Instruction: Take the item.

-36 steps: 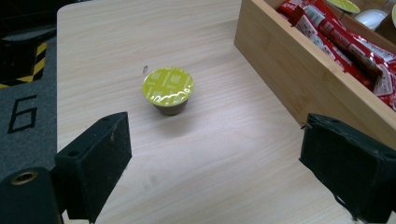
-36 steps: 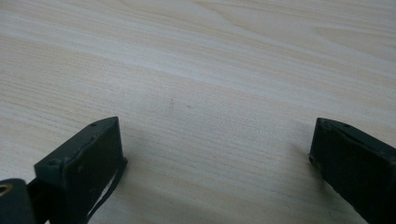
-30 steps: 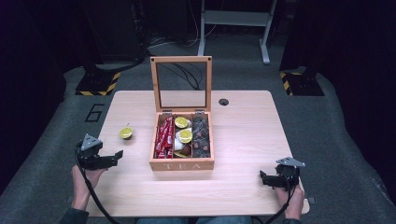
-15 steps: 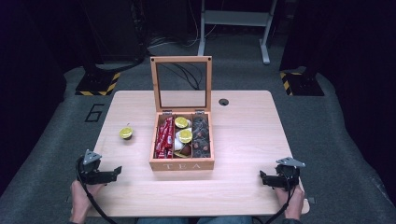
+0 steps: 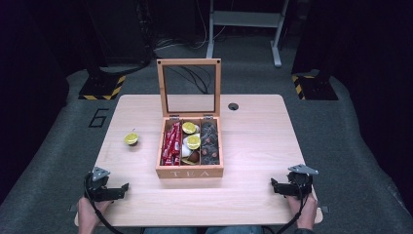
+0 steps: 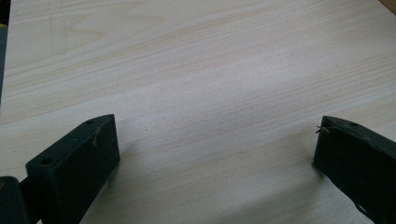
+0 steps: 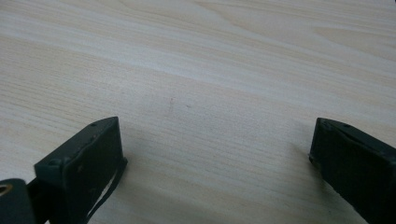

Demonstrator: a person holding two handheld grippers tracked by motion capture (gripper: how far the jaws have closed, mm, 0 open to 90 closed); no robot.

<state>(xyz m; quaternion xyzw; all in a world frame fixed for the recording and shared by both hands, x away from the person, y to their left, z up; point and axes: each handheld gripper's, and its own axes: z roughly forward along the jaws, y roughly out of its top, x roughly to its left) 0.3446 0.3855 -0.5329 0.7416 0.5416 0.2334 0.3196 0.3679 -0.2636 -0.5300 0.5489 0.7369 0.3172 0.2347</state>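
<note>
A wooden tea box (image 5: 190, 171) marked TEA stands in the middle of the table with its glass lid (image 5: 189, 88) upright. Red sachets (image 5: 171, 143) fill its left compartment, yellow-green capsules (image 5: 193, 142) and a white one the middle, dark capsules (image 5: 210, 145) the right. One yellow-green capsule (image 5: 131, 139) lies loose on the table left of the box. My left gripper (image 5: 123, 188) rests at the near left corner, open, nothing between its jaws (image 6: 215, 144). My right gripper (image 5: 274, 185) rests at the near right, open and empty (image 7: 217, 144).
The light wooden table (image 5: 253, 146) has a round cable hole (image 5: 233, 106) behind the box at the right. A grey carpeted floor surrounds it, with a white desk frame (image 5: 243, 29) and striped black-yellow bases (image 5: 102, 87) behind.
My left gripper has drawn back toward the near left corner of the table and lowered. The right gripper has stayed put.
</note>
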